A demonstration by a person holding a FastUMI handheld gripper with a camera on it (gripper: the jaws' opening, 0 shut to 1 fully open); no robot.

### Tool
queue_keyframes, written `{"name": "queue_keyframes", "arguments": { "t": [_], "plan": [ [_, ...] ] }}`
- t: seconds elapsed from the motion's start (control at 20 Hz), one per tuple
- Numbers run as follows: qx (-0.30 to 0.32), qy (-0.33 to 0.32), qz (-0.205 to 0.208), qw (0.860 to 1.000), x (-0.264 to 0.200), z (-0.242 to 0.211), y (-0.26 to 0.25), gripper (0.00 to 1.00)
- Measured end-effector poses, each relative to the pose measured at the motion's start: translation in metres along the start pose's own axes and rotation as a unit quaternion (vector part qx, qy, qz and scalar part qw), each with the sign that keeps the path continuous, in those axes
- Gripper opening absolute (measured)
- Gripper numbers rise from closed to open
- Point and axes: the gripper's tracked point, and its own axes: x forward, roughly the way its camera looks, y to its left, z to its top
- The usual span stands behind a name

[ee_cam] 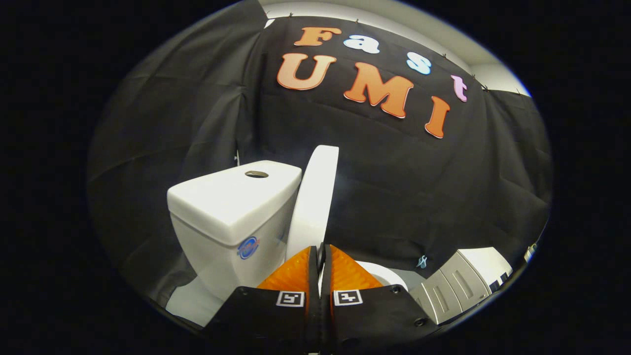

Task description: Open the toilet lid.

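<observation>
Black booth cloth backs a white toilet tank [231,207]; the raised toilet lid [315,197] stands upright at twelve o'clock beyond the gripper [321,259], whose orange fingers [291,276] are pressed together, holding nothing.

Your orange ribbed fingers [321,256] sat pressed together just before the upright white plastic toilet lid [315,197], which stood beside the white ceramic tank [231,207].

Glossy white ceramic toilet tank [231,207] with a round blue sticker [248,247]; white plastic toilet lid [315,197]. Gripper [321,256]: orange ribbed fingers [291,276], black body, black-and-white square markers [290,299]. Grey ridged plastic cabinet [453,286].
</observation>
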Motion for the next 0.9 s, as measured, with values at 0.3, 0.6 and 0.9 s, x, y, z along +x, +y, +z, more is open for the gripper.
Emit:
{"name": "queue_keyframes", "arguments": {
  "t": [0.3, 0.6, 0.9],
  "plan": [
    [-0.012, 0.003, 0.001, 1.0, 0.0, 0.003, 0.024, 0.08],
    [-0.001, 0.012, -0.019, 1.0, 0.002, 0.001, 0.031, 0.21],
    [0.028, 0.007, 0.02, 0.999, -0.004, 0.005, 0.034, 0.41]
  ]
}}
